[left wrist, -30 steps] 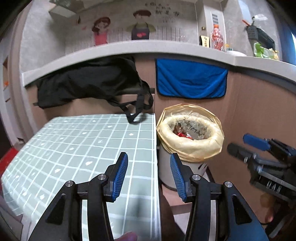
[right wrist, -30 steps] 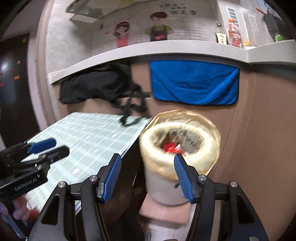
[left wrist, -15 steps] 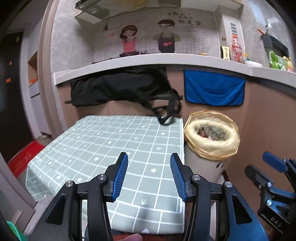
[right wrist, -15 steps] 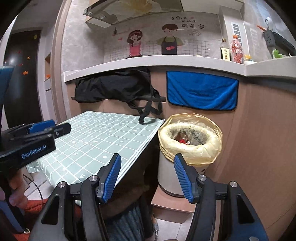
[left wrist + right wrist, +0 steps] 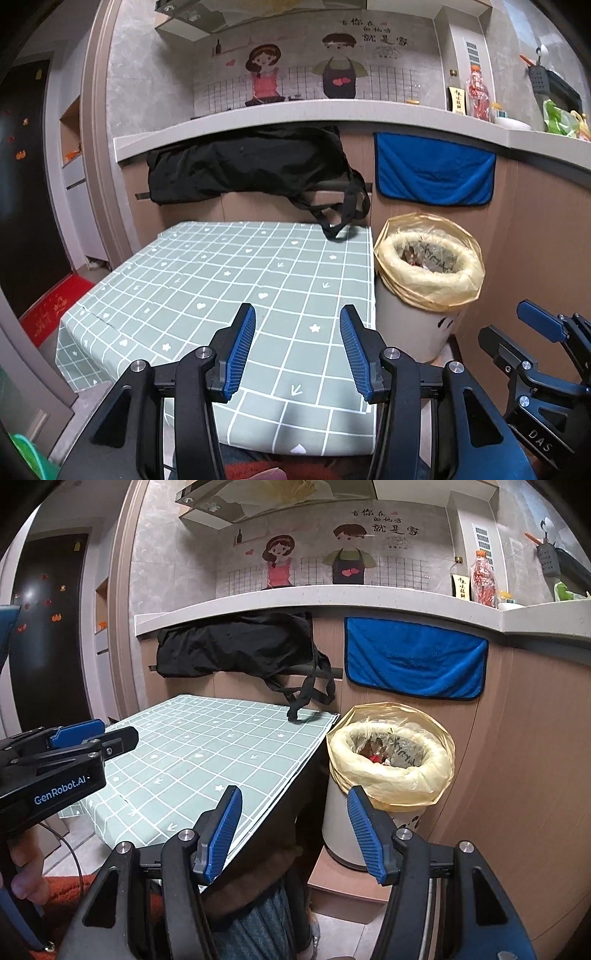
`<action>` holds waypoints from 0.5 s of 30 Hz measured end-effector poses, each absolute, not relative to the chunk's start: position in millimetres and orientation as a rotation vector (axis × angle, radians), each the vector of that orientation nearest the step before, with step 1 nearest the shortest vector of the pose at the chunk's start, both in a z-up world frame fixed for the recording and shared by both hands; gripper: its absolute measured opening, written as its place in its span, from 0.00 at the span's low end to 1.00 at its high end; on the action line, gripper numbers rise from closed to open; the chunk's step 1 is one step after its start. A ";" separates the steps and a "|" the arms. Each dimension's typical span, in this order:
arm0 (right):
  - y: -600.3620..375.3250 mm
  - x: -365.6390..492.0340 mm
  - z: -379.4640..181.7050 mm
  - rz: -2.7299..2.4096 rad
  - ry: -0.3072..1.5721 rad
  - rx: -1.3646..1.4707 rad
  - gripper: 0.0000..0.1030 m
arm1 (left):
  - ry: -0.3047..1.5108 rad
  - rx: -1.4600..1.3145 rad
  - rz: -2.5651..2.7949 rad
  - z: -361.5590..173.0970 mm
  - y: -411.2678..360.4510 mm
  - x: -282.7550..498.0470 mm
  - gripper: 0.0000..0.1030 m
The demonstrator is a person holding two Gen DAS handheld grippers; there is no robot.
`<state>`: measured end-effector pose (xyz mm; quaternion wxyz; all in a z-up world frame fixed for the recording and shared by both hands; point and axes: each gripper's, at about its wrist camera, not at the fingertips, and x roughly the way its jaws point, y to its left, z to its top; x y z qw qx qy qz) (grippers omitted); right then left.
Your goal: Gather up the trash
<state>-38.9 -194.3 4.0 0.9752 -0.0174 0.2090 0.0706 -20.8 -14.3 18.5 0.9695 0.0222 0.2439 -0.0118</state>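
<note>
Compared with a second ago, both views have pulled back: the table [image 5: 229,280] with its green checked cloth now shows nearly whole, where before only its far part filled the frame. The bin [image 5: 424,295], lined with a yellow bag [image 5: 430,273] and holding trash [image 5: 376,755], stands just beside the table's right edge and looks smaller and farther off. The left gripper [image 5: 297,350] and right gripper [image 5: 293,834] have fingers spread as before, with nothing between them.
</note>
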 end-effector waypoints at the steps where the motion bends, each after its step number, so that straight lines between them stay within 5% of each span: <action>1: -194.3 -38.3 3.3 0.144 0.425 -0.033 0.56 | 0.499 0.043 -0.023 17.9 -14.1 -19.5 0.47; 15: -195.8 -29.2 0.4 0.138 0.442 -0.024 0.56 | 0.538 0.033 -0.023 10.6 -13.1 -9.1 0.47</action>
